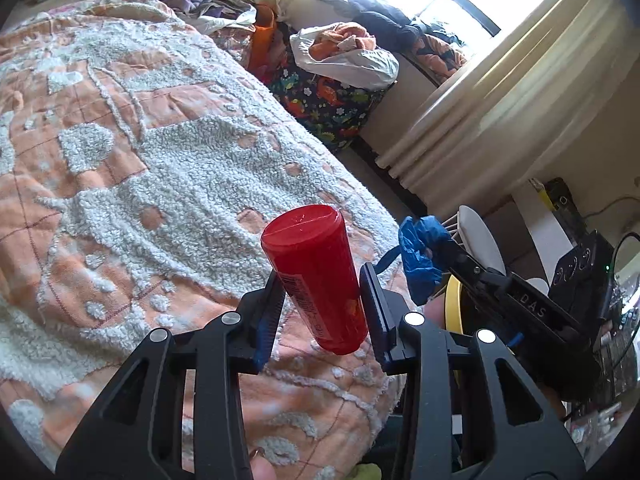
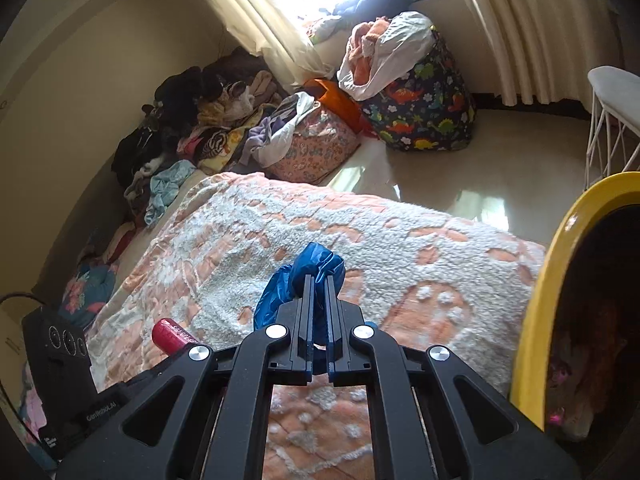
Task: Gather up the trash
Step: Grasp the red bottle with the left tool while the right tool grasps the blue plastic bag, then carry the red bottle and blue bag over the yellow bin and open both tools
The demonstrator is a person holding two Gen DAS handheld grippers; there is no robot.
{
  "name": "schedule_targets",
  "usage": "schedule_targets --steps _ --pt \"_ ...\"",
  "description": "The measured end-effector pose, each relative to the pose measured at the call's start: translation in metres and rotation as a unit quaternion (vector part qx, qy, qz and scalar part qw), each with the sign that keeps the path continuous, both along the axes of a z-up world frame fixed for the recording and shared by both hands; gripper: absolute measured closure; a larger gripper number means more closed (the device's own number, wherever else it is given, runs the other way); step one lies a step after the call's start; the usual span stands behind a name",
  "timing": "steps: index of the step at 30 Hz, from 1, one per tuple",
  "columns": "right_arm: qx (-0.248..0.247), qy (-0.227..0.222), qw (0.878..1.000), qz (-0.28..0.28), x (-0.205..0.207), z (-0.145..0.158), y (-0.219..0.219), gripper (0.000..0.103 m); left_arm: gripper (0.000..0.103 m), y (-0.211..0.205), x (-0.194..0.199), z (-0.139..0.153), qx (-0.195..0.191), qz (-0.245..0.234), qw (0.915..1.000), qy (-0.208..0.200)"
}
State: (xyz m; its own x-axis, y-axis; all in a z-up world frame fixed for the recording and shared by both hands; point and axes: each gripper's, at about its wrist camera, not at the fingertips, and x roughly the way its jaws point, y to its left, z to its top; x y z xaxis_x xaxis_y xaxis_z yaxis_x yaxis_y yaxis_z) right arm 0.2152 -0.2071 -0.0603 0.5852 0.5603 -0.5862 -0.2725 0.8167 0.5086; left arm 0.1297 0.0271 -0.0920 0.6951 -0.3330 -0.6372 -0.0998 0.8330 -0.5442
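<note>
Left claw (image 1: 324, 300) low centre of left wrist view, closed on a red can (image 1: 316, 276): both pads touch its sides, can tilted w/ its top end toward upper left, held above the bed (image 1: 160, 160). Right claw (image 2: 319, 312) bottom centre of right wrist view, nearly shut, pinching a crumpled blue bag (image 2: 298, 280) that bulges out past & left of the fingertips, also over the bed. In left wrist view the bag shows just right of the can, apart from it. Yellow bin (image 2: 560, 264) at right edge of right wrist view, near the right claw. Clothes pile (image 2: 208, 120) upper left.
</note>
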Motion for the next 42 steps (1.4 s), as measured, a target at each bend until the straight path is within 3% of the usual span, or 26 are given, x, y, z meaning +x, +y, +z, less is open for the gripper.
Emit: schedule_targets --steps 18,42 --pt "-0.015 -0.035 0.993 -0.116 -0.041 0.022 -0.113 0.098 0.073 -0.06 0.003 0.023 0.023 -0.068 0.9969 -0.033" --pt "-0.052 0.011 0.971 -0.232 -0.057 0.005 -0.201 0.098 0.073 -0.164 0.0 0.037 0.069 -0.184 0.9788 -0.059"
